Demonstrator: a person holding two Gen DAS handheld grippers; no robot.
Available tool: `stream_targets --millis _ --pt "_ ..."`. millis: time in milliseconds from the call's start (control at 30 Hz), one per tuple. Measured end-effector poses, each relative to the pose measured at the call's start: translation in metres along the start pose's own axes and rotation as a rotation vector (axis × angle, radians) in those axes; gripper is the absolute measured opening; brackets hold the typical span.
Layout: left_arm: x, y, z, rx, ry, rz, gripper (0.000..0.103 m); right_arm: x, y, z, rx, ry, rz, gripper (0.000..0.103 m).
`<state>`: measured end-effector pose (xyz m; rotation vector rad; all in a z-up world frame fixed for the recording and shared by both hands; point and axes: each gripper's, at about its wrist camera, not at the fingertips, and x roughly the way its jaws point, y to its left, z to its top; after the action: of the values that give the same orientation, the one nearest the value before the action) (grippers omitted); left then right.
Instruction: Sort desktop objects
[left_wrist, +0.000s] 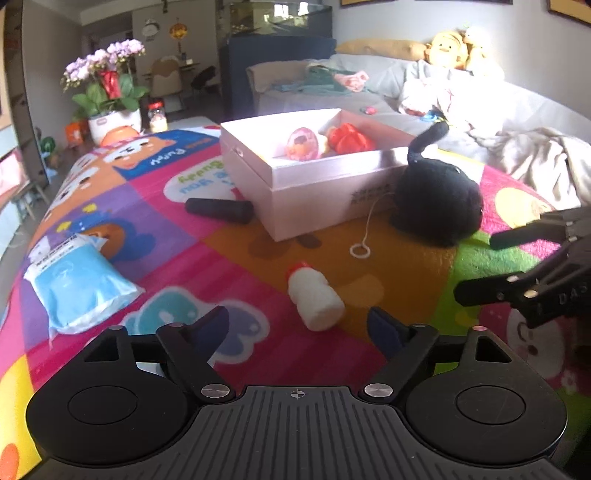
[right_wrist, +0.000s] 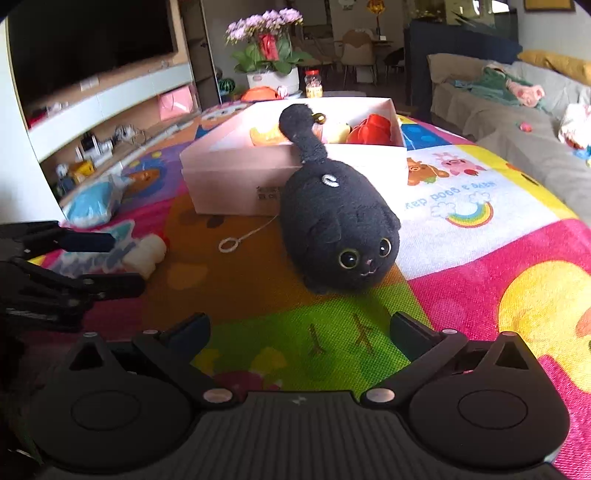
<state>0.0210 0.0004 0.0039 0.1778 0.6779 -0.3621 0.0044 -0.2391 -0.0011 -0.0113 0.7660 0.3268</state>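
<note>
Both grippers, left (left_wrist: 297, 325) and right (right_wrist: 300, 330), hover spread and empty over the mat (left_wrist: 236, 258), bottle (left_wrist: 316, 301) lying ahead of left, black cat plush (right_wrist: 338, 229) against the box (left_wrist: 314, 181) ahead of right.

A bright cartoon play mat (left_wrist: 229, 266) covers the worktop. On it sit a pink box (left_wrist: 317, 184), a black toy cat (right_wrist: 340, 225) touching the box, a small white bottle (left_wrist: 314, 301) on its side, a blue packet (left_wrist: 79, 284) and a black tube (left_wrist: 219, 209).
</note>
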Motion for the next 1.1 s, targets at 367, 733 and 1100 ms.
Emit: stream_targets --millis 367,733,1100 --pt "0.003 0.021 0.002 0.032 -0.012 0.216 0.093 0.005 0.009 0.000 -0.072 0.026 -0.056 0.103" --pt "-0.014 0.052 0.004 -0.166 0.000 0.134 0.095 0.006 0.011 0.000 -0.073 0.024 -0.061 0.103" --pt "0.010 0.010 0.004 -0.012 0.018 0.170 0.095 0.005 0.010 0.000 -0.072 0.022 -0.064 0.103"
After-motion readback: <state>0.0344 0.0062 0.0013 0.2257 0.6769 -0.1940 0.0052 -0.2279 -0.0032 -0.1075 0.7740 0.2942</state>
